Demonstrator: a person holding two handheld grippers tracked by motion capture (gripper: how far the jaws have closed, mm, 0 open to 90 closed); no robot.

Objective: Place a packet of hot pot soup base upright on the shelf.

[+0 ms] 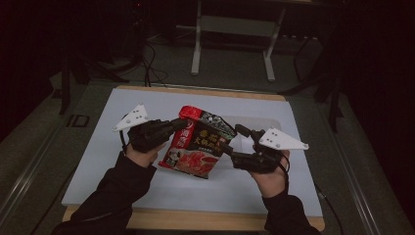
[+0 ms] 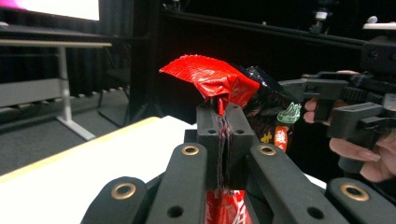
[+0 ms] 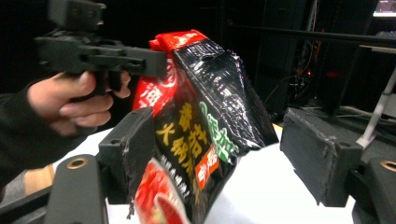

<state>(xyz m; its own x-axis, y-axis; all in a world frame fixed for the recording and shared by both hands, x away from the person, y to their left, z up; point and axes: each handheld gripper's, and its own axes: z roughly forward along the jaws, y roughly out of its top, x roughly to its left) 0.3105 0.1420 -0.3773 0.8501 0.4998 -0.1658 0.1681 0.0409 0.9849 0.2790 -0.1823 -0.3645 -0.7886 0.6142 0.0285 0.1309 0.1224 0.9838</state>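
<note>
A red and black snack bag (image 1: 200, 144) hangs tilted above the white table top (image 1: 147, 105). My left gripper (image 1: 180, 125) is shut on the bag's red left edge. In the left gripper view the jaws (image 2: 223, 126) pinch the crimped red seam, and the bag's top (image 2: 210, 77) folds over above them. My right gripper (image 1: 234, 138) stands open at the bag's right side. In the right gripper view its jaws (image 3: 224, 154) are wide apart, and the bag (image 3: 205, 93) lies between them, against the left one and clear of the right one.
The table has a wooden front edge (image 1: 195, 220) close to the person's sleeves. Behind it stands a light metal desk frame (image 1: 196, 49) on the dark floor, with cables (image 1: 149, 63) trailing beside it. The surroundings are dark.
</note>
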